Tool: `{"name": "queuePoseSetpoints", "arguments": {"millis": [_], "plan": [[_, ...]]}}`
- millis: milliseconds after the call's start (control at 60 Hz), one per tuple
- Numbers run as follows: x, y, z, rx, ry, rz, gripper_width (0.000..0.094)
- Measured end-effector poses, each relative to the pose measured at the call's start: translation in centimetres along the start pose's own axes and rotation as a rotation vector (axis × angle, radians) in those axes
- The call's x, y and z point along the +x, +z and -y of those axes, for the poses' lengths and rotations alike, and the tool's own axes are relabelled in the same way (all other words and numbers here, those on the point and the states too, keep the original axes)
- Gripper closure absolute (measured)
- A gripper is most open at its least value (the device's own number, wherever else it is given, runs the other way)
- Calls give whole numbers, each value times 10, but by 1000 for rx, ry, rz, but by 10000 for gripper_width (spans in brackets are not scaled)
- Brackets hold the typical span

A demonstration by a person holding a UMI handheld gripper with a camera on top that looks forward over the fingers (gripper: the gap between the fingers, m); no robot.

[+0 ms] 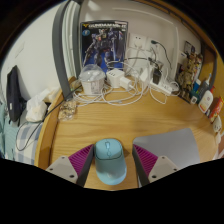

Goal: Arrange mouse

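- Clutter marks the desk's far left corner: a dark chair back stands off the left edge, and a small clear cup sits just inside that edge.
- Left finger pad, pink, stands just left of the mouse with a thin gap showing between pad and shell.
- Mouse, pale blue with a pink wheel, lies flat near the desk's front edge, on a blue mouse mat whose edge peeps out beneath it; its nose points toward the far edge.
- Gripper is spread apart with the mouse standing between the fingers; neither pad looks pressed on yet, so I judge this the approach-to-grasp step, with the arranging itself not yet done.
- Right finger pad sits just right of the mouse, likewise with a sliver of gap.
- Grey laptop lies right of the fingers, toward the desk's right edge; it limits room for any shift that way.
- Behind, along the far edge, a clear jar, white cables and a robot-figure box crowd the middle, with bottles lining the right edge.
- Next move, as I judge it: close both pads evenly on the mouse's flanks, then lift or slide it gently, keeping it square; an uneven squeeze could twist the rounded shell out.
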State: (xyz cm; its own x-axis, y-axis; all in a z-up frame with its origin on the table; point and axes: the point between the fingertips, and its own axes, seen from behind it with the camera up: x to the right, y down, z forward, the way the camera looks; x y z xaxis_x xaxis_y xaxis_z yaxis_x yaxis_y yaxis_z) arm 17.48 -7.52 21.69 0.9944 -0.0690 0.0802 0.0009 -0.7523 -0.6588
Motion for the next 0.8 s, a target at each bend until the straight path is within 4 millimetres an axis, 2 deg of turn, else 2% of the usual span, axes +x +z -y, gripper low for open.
{"name": "queuePoseSetpoints", "arguments": {"millis": [67, 83, 217, 233, 250, 267, 367, 467, 517, 533, 550, 633, 650, 667, 683, 700, 767, 783, 800], "plan": [[5, -4, 2, -9, 17, -4, 201], [10, -4, 11, -14, 18, -3, 209], [8, -8, -12, -23, 40, -2, 277], [12, -11, -2, -25, 37, 1, 292], [-3, -5, -12, -13, 42, 10, 308], [-4, -5, -12, -12, 43, 15, 330], [-6, -6, -13, 11, 16, 27, 385], [-15, -6, -13, 11, -10, 36, 509], [-17, -4, -17, 3, -24, 40, 540], [-8, -6, -15, 5, -22, 41, 552], [-8, -6, -15, 3, -22, 41, 565], [-10, -4, -14, -3, -27, 45, 566], [-20, -1, -13, -6, -32, 44, 567], [-20, 0, -13, -3, -35, 46, 566], [-9, -5, -14, -6, -34, 54, 568], [-6, -5, -14, -6, -30, 59, 567], [-6, -10, -13, -15, -26, 85, 567], [-21, -5, -11, -14, -29, 87, 567], [-14, -15, -11, -14, -35, 97, 568]]}}
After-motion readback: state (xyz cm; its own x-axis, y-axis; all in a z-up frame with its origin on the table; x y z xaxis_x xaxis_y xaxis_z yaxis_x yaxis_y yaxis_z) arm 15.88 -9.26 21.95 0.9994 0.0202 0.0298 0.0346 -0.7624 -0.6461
